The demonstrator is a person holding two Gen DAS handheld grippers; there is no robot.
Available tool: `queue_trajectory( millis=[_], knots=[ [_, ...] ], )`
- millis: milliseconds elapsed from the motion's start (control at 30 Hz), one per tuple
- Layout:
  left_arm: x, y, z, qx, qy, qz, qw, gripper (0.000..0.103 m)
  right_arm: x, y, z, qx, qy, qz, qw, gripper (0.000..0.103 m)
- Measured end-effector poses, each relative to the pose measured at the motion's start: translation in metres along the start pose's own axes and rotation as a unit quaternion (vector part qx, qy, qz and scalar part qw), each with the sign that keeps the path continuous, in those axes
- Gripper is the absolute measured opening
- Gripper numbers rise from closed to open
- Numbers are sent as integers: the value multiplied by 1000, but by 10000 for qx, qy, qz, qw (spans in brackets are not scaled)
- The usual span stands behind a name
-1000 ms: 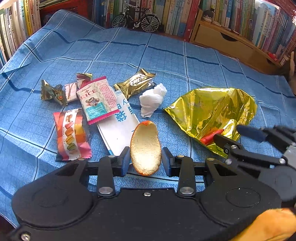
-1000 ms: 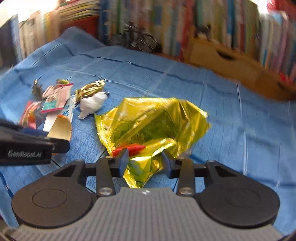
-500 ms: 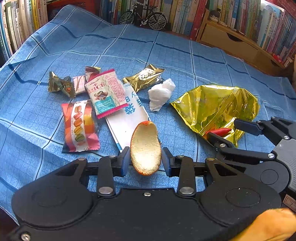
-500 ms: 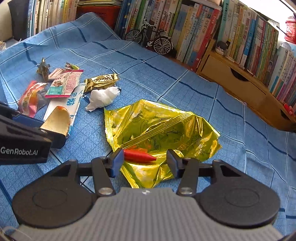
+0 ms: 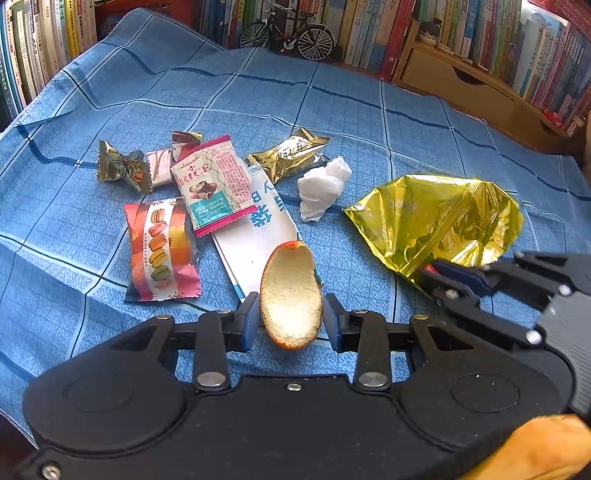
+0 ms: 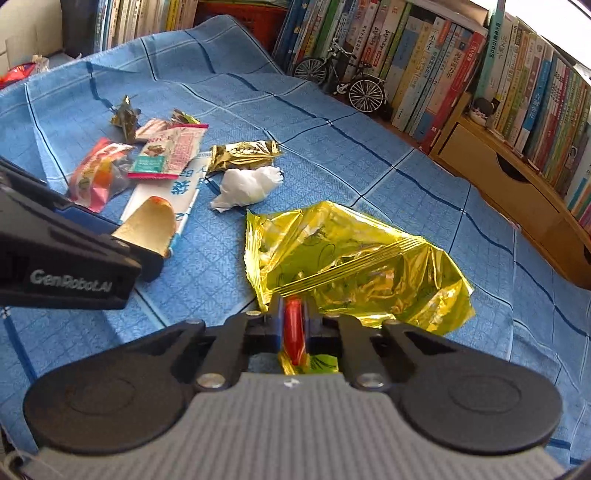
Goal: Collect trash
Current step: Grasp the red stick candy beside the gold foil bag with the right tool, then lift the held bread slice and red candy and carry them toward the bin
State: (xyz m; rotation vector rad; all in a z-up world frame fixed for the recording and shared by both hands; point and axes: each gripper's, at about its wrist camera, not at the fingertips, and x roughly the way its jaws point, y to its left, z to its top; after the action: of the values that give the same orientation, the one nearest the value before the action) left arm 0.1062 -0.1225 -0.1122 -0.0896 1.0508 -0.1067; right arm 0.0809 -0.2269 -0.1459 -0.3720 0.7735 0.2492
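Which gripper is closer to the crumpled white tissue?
Left. The left gripper, holding the orange peel, sits nearer the tissue. The right gripper is farther, clamped on the yellow bag.

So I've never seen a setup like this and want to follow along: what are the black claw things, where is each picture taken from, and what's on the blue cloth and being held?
No robot here: a person holds a two-finger gripper in each hand, each with a fisheye camera looking along its fingers. One picture comes from each gripper.

The left gripper grips a piece of orange peel. The right gripper is shut on the red-marked edge of a crumpled gold bag.

On the blue cloth lies litter: a white tissue wad, a gold wrapper, a pink snack packet, a macaron packet and a white paper sleeve. Bookshelves and a toy bicycle stand behind.
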Motion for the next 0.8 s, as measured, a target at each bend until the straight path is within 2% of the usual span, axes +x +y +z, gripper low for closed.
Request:
queue_trajectory(
  millis=[233, 333, 500, 800],
  knots=[
    [-3, 3, 1, -8, -38, -22, 10000, 34, -36, -4, -13, 266, -392, 308, 9984, 14],
    [-5, 3, -1, 22, -40, -54, 10000, 34, -43, -5, -17, 324, -405, 365, 9980, 14],
    [-18, 0, -5, 108, -101, -127, 9998, 34, -48, -9, -18, 564, -351, 287, 9974, 14],
    [-63, 7, -24, 293, -284, -402, 9984, 34, -69, -2, -15, 958, -421, 28, 9945, 14]
  ],
)
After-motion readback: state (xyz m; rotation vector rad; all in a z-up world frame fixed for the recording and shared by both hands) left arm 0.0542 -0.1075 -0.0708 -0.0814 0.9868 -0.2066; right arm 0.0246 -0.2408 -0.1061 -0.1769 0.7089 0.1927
